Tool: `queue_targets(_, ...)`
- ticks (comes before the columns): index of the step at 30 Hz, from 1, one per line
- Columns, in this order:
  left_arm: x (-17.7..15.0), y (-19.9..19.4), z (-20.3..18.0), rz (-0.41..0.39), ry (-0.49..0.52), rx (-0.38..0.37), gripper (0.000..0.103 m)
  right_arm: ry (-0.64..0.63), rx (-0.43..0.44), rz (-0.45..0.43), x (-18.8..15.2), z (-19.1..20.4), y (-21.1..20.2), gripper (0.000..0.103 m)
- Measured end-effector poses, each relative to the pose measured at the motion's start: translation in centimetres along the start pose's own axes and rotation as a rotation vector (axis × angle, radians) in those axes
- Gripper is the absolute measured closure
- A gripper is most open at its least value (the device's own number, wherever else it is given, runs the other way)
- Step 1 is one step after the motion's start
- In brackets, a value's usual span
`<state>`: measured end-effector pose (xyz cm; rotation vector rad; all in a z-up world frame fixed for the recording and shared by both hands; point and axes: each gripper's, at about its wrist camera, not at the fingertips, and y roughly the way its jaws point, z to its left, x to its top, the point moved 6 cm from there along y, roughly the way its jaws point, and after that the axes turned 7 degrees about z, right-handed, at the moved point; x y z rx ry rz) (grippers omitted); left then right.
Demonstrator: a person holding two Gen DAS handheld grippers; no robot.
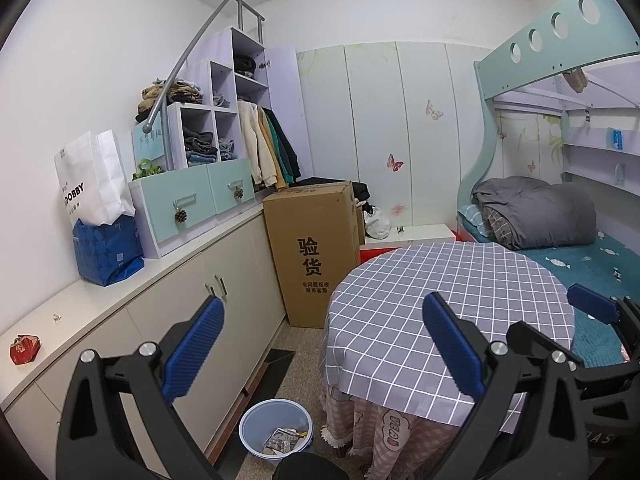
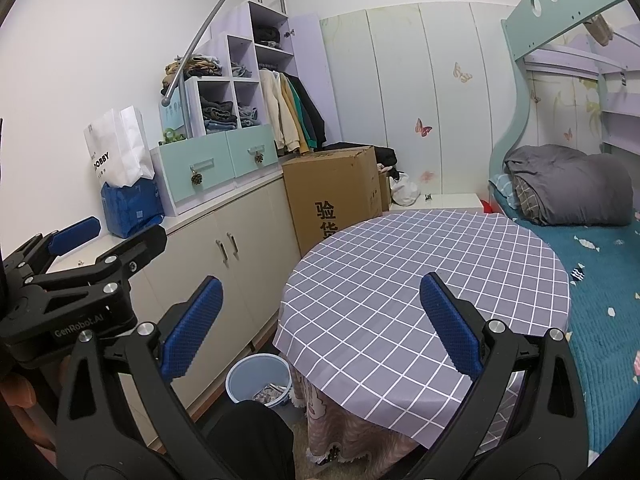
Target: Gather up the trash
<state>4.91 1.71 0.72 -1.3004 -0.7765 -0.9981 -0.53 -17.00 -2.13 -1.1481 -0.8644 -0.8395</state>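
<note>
Blue-padded jaws of the left gripper (image 1: pixel 324 344) gape wide, nothing between them. Left of them, a red scrap (image 1: pixel 25 349) lies on the white counter (image 1: pixel 100 304); below and between the fingers, the pale blue bin (image 1: pixel 276 428) sits on the floor with wrappers (image 1: pixel 284 440) inside. Over to the right gripper (image 2: pixel 322 322), jaws equally spread and empty, hovering at the near edge of the checked round counter (image 2: pixel 400 264), bin (image 2: pixel 258 378) low between them, teal bed (image 2: pixel 600 288) off right

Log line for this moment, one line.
left gripper open, empty | right gripper open, empty | bin holds trash, on floor by table
</note>
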Motion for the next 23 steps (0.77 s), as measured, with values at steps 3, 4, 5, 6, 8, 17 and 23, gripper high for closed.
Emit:
queue_targets(3, 0.0, 0.2, 0.3, 0.003, 0.002, -0.001, 0.006, 0.001, 0.0, 0.003, -0.1, 0.1, 0.0, 0.006)
queue_targets(4, -0.1, 0.2, 0.4, 0.004, 0.002, -0.001, 0.006, 0.0, 0.0, 0.003, -0.1, 0.1, 0.0, 0.006)
queue_targets(5, -0.1, 0.2, 0.3, 0.004, 0.003, -0.001, 0.006, 0.001, 0.001, 0.003, -0.1, 0.1, 0.1, 0.006)
queue_targets(6, 0.0, 0.3, 0.4, 0.005, 0.003, -0.001, 0.006, 0.001, 0.001, 0.004, -0.1, 0.1, 0.1, 0.006)
queue_targets(8, -0.1, 0.4, 0.4, 0.008, 0.005, -0.001, 0.006, 0.002, 0.0, 0.004, -0.1, 0.1, 0.1, 0.006)
queue_targets(17, -0.7, 1.3, 0.6, 0.03, 0.009, -0.006, 0.006, 0.014, 0.002, 0.019, -0.6, -0.4, 0.8, 0.006)
queue_targets(23, -1.3, 3.1, 0.1, 0.062, 0.009, -0.004, 0.006, 0.035, -0.007, 0.05, -1.5, -1.6, 2.2, 0.006)
